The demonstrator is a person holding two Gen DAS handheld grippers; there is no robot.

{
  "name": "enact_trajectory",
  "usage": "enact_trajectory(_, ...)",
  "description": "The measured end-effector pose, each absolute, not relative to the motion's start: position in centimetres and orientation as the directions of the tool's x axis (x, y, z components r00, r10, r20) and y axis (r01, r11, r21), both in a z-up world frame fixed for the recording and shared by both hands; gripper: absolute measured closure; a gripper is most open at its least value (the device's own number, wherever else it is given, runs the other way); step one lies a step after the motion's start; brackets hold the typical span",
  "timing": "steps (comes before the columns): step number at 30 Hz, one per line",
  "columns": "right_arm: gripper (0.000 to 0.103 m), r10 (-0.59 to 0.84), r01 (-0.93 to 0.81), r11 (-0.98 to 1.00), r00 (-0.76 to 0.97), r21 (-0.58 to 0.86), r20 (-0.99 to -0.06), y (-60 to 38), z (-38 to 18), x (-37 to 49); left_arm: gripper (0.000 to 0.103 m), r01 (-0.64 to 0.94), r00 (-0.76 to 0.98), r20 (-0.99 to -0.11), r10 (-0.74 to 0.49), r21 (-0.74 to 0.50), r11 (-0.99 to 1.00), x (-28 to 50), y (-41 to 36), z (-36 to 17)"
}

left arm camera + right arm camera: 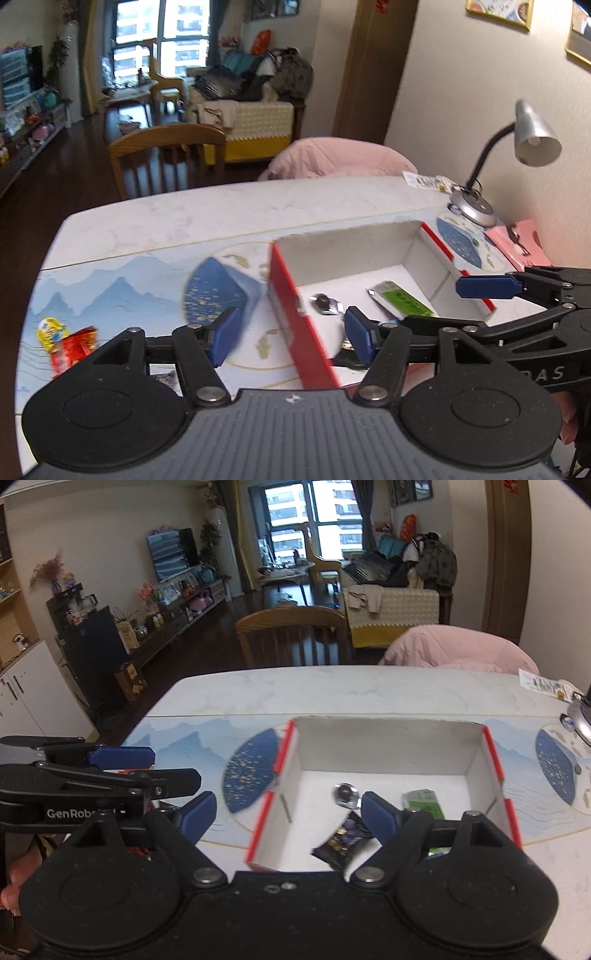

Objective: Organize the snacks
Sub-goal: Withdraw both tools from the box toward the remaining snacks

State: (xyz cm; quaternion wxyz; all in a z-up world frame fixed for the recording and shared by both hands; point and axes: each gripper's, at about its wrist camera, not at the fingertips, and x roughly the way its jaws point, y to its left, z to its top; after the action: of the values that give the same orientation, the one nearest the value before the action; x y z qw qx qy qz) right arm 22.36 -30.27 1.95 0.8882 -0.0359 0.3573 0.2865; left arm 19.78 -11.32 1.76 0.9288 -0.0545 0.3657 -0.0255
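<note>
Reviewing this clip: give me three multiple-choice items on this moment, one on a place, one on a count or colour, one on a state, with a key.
1. Where does the green packet lie?
A. Inside the box
B. On the wooden chair
C. Under the lamp

2. What colour are the box's outer walls?
A. Blue
B. Red
C. Yellow

3. How does the right gripper stand?
A. Shut on the green packet
B. Shut on nothing
C. Open, holding nothing

Key: 1 A, it rests on the white floor of the box beside the dark packet. 2 B, red shows along the outer sides and edges. 3 C, its blue pads stand wide apart with nothing pressed between them.
</note>
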Motion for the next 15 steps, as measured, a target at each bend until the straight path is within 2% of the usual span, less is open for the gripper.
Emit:
enact_trajectory(4,0.013,0.525,-0.570,0.807,0.569,0.157,-0.632,-28.4,1.9,21.5,0.040,-0.016,0.743,-0.666,-0.065,-0.115,0.993,18.1,-8.8,1.8)
enact_trajectory(7,0.005,0.553,-0.590,0.790,0.571,0.165,-0.606,-27.0,1.8,20.8,0.040,-0.044,0.735,-0.676,-0.053,-0.126,0.991,17.1,-6.5,1.6)
enact_trajectory(13,0.000,0.572,-0.612,0.773,0.561,0.166,-0.599,-24.0,0.8,19.4,0.039,-0.106,0.733,-0.680,-0.011,-0.130,0.986,15.0,-1.7,1.0)
enact_trajectory(15,0.000,0.569,-0.620,0.769,0.551,0.157,-0.611,-22.9,0.4,19.1,0.026,-0.125,0.736,-0.677,0.003,-0.131,0.983,14.2,-0.1,0.6)
